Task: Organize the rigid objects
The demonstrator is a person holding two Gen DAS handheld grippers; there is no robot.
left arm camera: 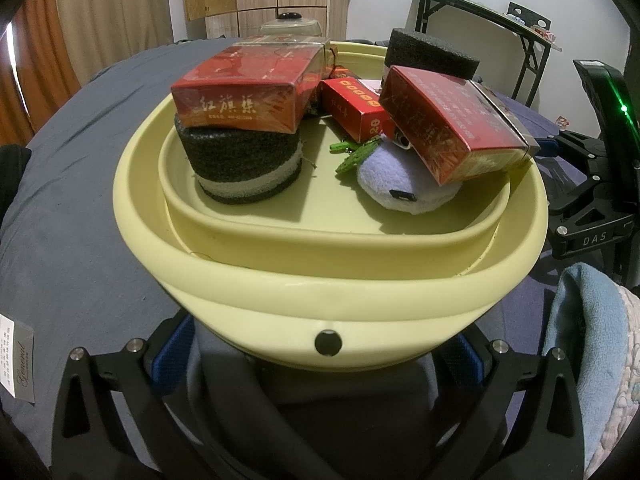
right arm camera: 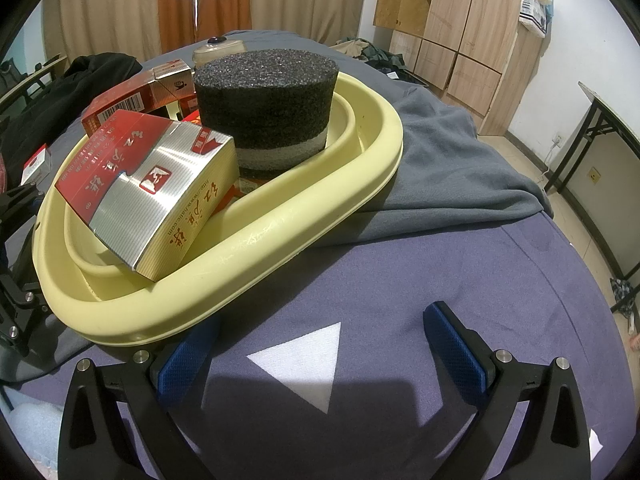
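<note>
A pale yellow basin point(left arm camera: 328, 280) is sitting on a bed covered in grey and purple-blue cloth, loaded with small household things. In the left wrist view, a red carton point(left arm camera: 248, 88) is lying flat on top of a round black foam block point(left arm camera: 244, 164) at the basin's left side. To the right, a second red carton point(left arm camera: 452, 124) is leaning tilted across a lilac plush toy point(left arm camera: 400, 184), with a smaller red box point(left arm camera: 352, 108) lying just behind them near the middle. A second black foam block point(left arm camera: 428, 54) is standing at the far right of the basin, beside its rim.

The left gripper point(left arm camera: 328, 364) is facing the near wall of the basin, its jaws spread wide to either side of the rim and gripping nothing. The right gripper point(right arm camera: 324, 344) is hovering low over the purple-blue bedding just beside the basin point(right arm camera: 280, 236), its jaws likewise spread apart and empty, with one blue pad point(right arm camera: 184, 364) lying close under the basin's rim; whether it is touching cannot be told. From this side, the silver-and-red end of the tilted carton point(right arm camera: 148, 192) is jutting up above the rim, next to the tall foam block point(right arm camera: 268, 108). A wooden wardrobe point(right arm camera: 452, 20) is standing against the far wall.
</note>
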